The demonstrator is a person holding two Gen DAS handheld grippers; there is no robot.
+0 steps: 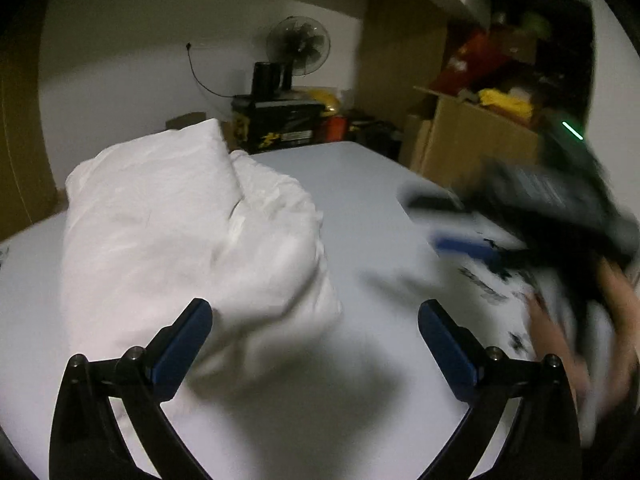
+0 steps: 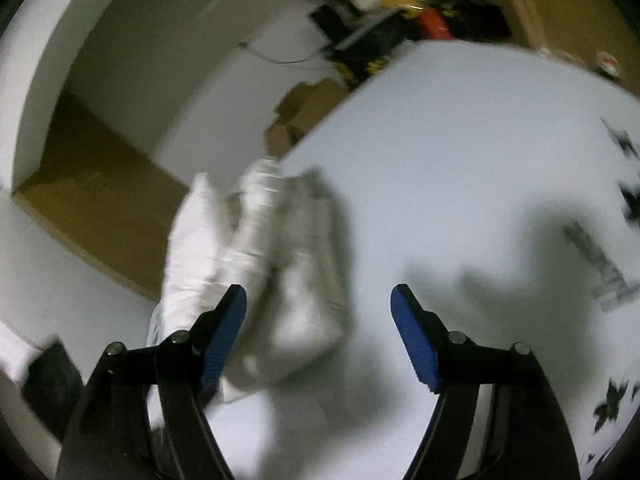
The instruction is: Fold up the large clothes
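My left gripper (image 1: pixel 315 330) hung over the pale table (image 1: pixel 360 184) with its jaws spread wide and nothing between them. The folded white garment (image 1: pixel 180 240) lay on the table just ahead of my left jaw and partly behind it, a thick bundle with its folded layers stacked and a crease running down the middle. Off to the right of those jaws my right gripper (image 1: pixel 452 224) showed as a dark blur above the table, its blue pads barely readable, with the hand (image 1: pixel 560 344) holding it also smeared.

My right gripper (image 2: pixel 319 332) likewise had its jaws well apart and gripped nothing. From there the white garment (image 2: pixel 256 260) sat ahead of and beside the left jaw, near the table's (image 2: pixel 460 140) edge. To the right of the right jaw lay a white cloth with black print (image 2: pixel 612 400), too blurred to read.

Beyond the table's far edge, ahead of my left jaws, stood a fan (image 1: pixel 298 46) atop a black box (image 1: pixel 276 122), and further right open cardboard boxes (image 1: pixel 472 136).
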